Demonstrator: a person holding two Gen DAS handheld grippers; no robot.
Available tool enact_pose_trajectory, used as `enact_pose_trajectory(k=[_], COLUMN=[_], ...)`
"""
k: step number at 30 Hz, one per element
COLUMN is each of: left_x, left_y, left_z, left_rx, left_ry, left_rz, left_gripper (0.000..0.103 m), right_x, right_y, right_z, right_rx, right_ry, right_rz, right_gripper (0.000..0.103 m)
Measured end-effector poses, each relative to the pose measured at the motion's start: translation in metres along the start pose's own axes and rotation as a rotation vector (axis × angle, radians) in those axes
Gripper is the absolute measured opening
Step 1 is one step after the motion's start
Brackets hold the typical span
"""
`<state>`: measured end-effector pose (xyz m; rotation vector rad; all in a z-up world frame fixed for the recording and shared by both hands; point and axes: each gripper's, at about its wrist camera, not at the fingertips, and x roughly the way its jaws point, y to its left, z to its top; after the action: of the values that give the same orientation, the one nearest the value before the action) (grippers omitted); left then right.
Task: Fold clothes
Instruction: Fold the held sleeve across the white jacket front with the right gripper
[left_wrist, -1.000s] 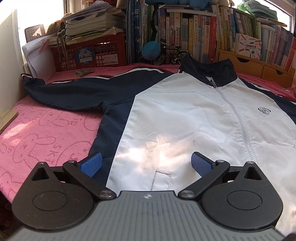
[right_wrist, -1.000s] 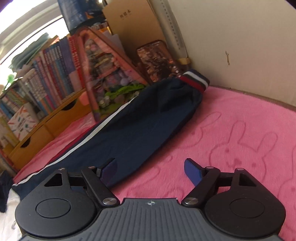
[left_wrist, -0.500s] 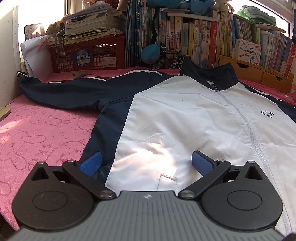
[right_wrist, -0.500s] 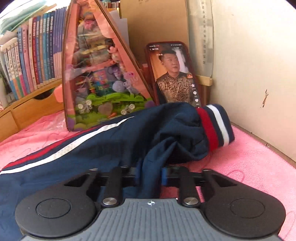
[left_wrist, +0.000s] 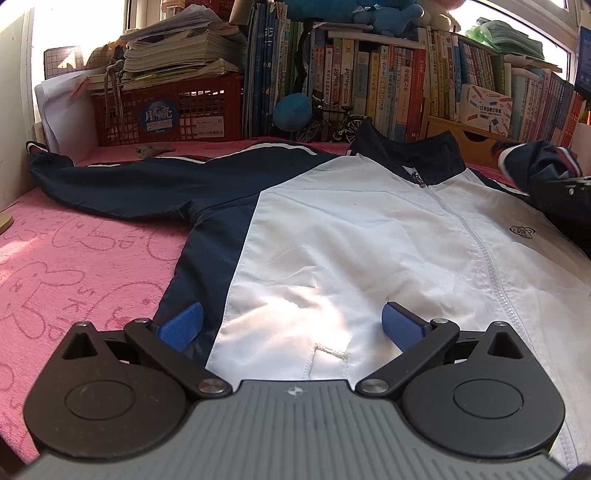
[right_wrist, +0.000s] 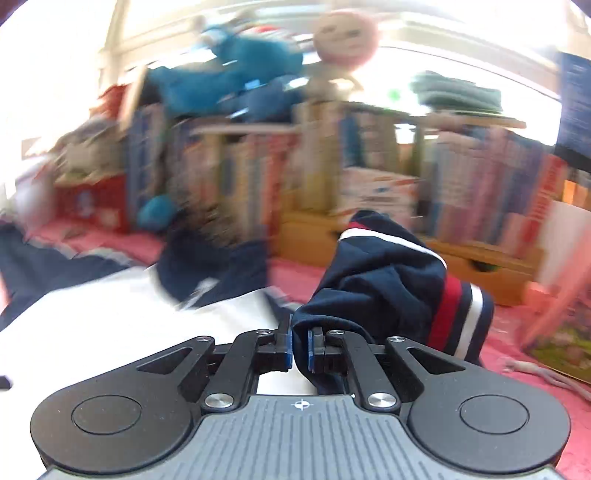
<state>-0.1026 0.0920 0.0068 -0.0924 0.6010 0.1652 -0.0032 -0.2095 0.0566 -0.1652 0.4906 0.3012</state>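
Right gripper (right_wrist: 300, 349) is clamped on the jacket's right sleeve (right_wrist: 384, 280), lifting it over the white front, likely to fold it inward. Left gripper (left_wrist: 291, 325) hangs with fingers spread above the hem. Left-wrist view shows the jacket (left_wrist: 351, 243) flat on the pink blanket (left_wrist: 74, 258); the blurred right view shows only the striped cuff (right_wrist: 458, 317).

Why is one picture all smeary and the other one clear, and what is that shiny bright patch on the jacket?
Right wrist view: the bookshelf background is streaked with motion blur, while the right gripper and the navy sleeve with a red and white striped cuff it pinches look sharper. Left wrist view: sharp, though the fisheye bends the edges; sunlight makes a glaring patch on the white and navy zip jacket.
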Motion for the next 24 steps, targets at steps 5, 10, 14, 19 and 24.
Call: enact_pose_trajectory(k=[5,10,14,19,24], left_x=[-0.001,-0.002,-0.021,-0.03,0.037], left_y=[0.002,0.003,-0.008,-0.078,-0.176], left_z=[-0.001,0.002,0.025,0.076,0.083], left_rx=[-0.012,-0.014,-0.052,0.128,0.256], left_ry=[-0.009,0.005,-0.007,-0.119,-0.08], left_rz=[-0.02,-0.019,-0.1,-0.292,-0.331], left_gripper=[0.103,0.103,0.103,0.103,0.103], right_x=[0.002,-0.025,-0.057,-0.08,-0.089], right_y=[0.108,0.087,0.045,-0.007,-0.034], right_z=[-0.004,-0.006,-0.007,-0.029,-0.059], right_rx=[-0.273,-0.23,-0.143,-0.034,0.11], right_ry=[0.091,0.124,0.113,0.123,0.106], right_rz=[0.204,0.189,0.138,-0.063,-0.16], right_gripper=[0.058,0.075,0.089,0.092,0.094])
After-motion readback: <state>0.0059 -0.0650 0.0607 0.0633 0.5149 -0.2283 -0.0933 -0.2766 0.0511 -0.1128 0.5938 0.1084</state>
